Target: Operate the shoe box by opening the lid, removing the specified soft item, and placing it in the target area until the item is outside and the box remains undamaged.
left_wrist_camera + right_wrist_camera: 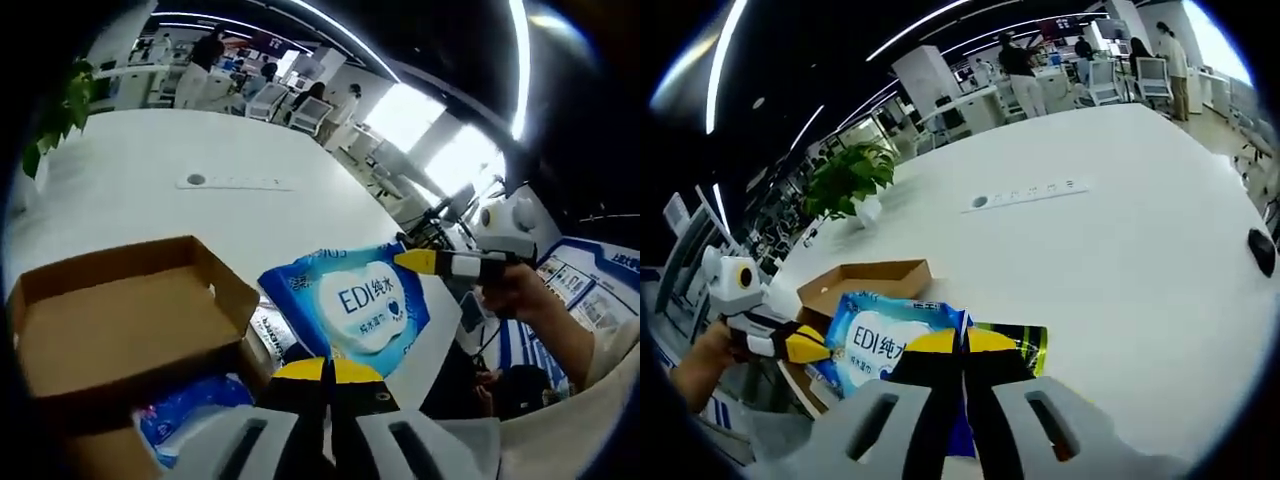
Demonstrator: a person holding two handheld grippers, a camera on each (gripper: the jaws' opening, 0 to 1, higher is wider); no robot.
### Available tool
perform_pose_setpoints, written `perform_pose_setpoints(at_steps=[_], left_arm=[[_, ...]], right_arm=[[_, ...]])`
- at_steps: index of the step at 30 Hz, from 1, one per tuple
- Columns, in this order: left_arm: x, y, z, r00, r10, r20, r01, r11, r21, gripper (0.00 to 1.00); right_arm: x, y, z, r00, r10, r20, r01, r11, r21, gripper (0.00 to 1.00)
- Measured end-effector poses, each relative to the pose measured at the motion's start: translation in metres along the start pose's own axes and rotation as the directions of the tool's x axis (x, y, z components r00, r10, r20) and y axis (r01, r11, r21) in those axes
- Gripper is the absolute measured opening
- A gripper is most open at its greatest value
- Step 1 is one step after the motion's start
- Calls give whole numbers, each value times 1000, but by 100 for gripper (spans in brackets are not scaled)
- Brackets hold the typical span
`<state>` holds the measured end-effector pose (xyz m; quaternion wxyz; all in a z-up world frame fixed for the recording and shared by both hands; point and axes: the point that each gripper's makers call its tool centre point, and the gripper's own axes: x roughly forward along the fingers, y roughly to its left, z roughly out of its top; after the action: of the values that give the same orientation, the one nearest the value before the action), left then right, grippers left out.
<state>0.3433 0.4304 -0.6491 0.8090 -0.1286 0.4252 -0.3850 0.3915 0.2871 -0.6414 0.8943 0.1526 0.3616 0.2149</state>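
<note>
Cardboard shoe box beside wipes pack

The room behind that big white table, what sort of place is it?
Probably an open-plan office. The long white table has a power strip set into it, desks with office chairs stand at the back where people work, and a potted plant sits at the table's edge under strip ceiling lights.

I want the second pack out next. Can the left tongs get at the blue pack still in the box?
Probably yes: the box lid stands open, and the blue pack lies uncovered just beside the shut left tongs.
</note>
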Motion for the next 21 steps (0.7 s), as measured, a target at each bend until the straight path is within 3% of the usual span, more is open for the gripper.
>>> perform_pose_setpoints(at_steps=[11,21], left_arm=[[24,-3,-3,999,7,-53,-6,1000,17,0],[40,8,-7,993,41,-107,-38,999,28,0]], right_arm=[[6,-24,-6,999,-27,-18,28,999,24,0],[22,-39,-15,999,-29,-46,31,999,41,0]])
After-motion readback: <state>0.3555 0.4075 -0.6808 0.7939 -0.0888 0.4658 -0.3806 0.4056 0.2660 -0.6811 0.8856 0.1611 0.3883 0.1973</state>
